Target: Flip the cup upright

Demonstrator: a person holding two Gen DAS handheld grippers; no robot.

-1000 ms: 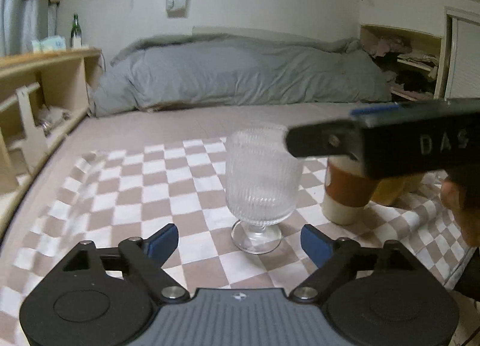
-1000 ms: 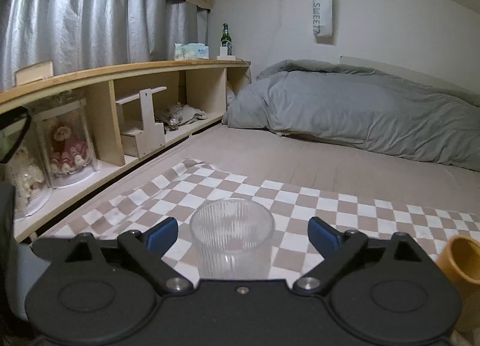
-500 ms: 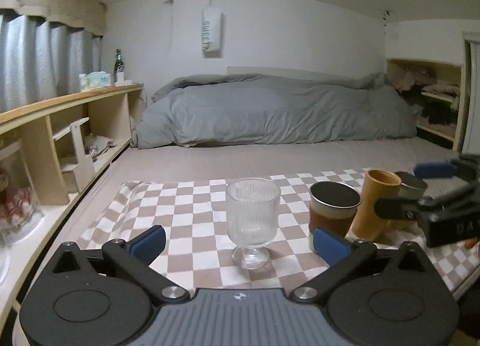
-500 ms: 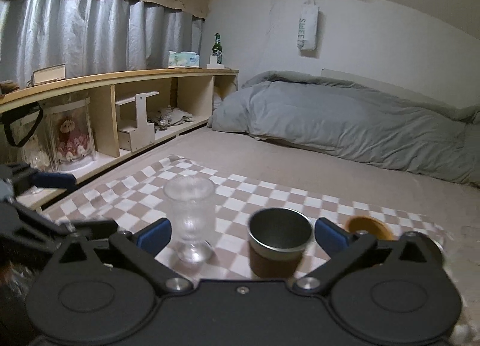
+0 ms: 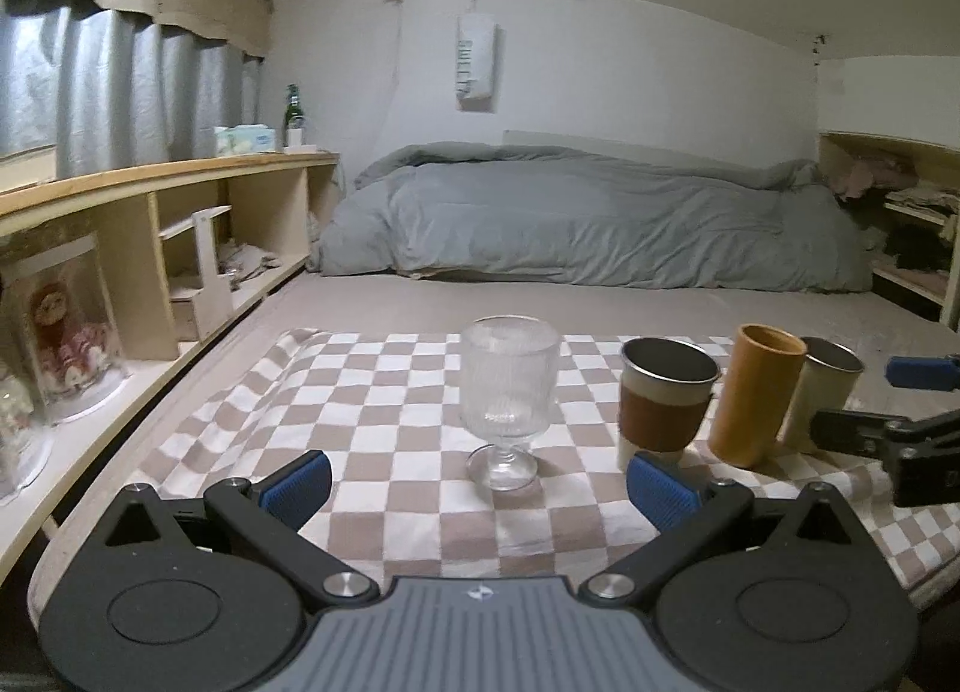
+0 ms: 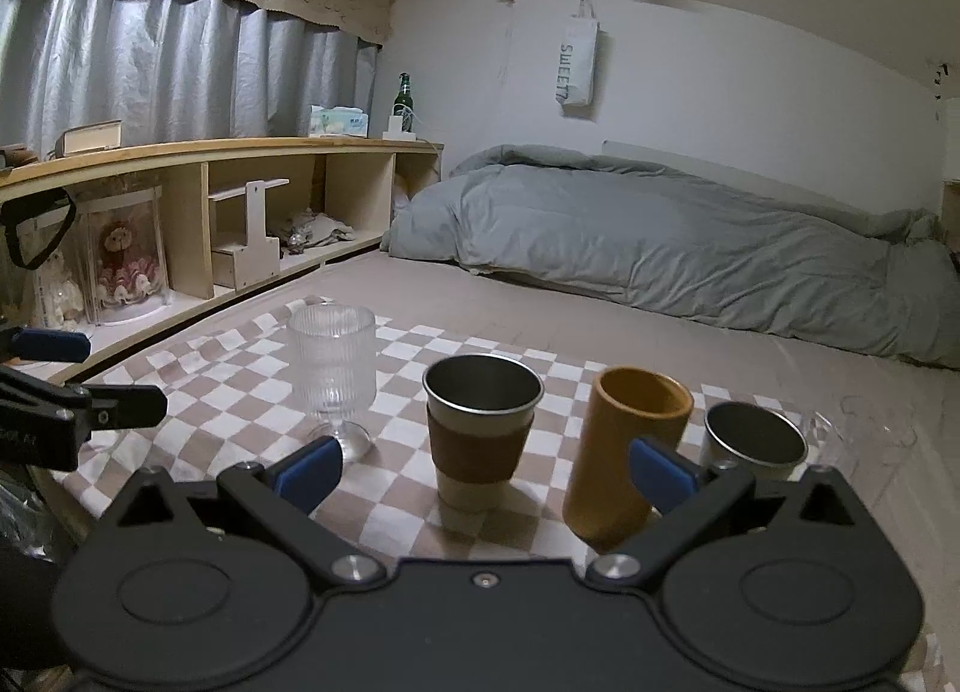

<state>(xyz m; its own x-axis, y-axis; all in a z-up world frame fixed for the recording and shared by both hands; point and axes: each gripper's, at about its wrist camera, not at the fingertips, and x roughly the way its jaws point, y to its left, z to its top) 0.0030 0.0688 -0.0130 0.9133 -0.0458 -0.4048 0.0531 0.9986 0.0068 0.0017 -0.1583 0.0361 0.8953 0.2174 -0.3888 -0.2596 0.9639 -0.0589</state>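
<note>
The glass cup (image 5: 509,399) stands upright on the checkered cloth (image 5: 384,392), left of three other cups. Both hand-held grippers gape empty. A careless sweep could topple it on soft bedding.

I see a bed (image 5: 600,302) with a checkered cloth (image 5: 372,392) spread on its near end and a grey duvet (image 5: 588,224) heaped at the far end. On the cloth a ribbed glass goblet (image 5: 509,392), sleeved steel cup (image 5: 666,398), orange tumbler (image 5: 756,398) and plain steel cup (image 5: 825,386) all stand upright.
</note>
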